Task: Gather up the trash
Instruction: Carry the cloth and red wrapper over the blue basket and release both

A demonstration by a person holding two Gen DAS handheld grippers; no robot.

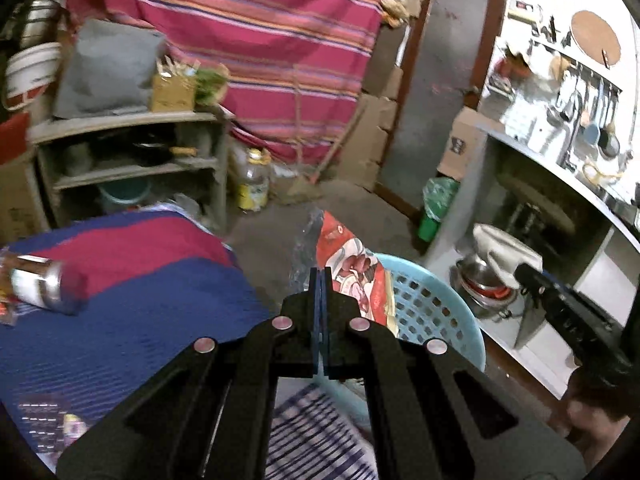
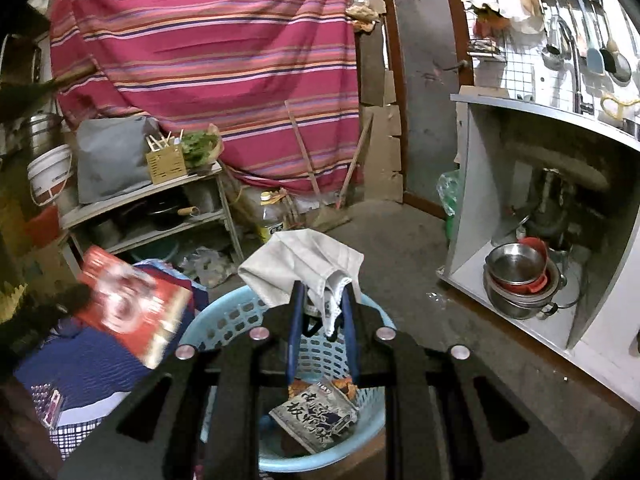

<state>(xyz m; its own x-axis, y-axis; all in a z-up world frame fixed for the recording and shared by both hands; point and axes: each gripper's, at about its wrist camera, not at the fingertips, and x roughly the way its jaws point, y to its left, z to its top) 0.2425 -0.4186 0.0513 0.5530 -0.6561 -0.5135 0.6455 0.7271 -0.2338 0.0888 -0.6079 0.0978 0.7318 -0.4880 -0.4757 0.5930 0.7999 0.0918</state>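
My left gripper (image 1: 320, 276) is shut on a red printed snack packet (image 1: 352, 268), which hangs at the near rim of a light blue plastic basket (image 1: 432, 312). The same packet (image 2: 132, 304) shows blurred at the left of the right wrist view. My right gripper (image 2: 323, 300) is shut on a crumpled white cloth (image 2: 304, 268) above the basket (image 2: 224, 320). A wrapper with black characters (image 2: 316, 416) lies inside the basket. In the left wrist view the right gripper (image 1: 524, 270) with the cloth (image 1: 504, 252) is at the right. A metal can (image 1: 44, 284) lies on the blue and red blanket (image 1: 140, 300).
Small wrappers (image 1: 52, 420) lie on the blanket's near corner. A grey shelf unit (image 1: 132, 152) stands at the back left, with an oil bottle (image 1: 252, 180) beside it. A green bin (image 1: 436, 208) and a counter holding steel pots (image 2: 520, 280) are on the right.
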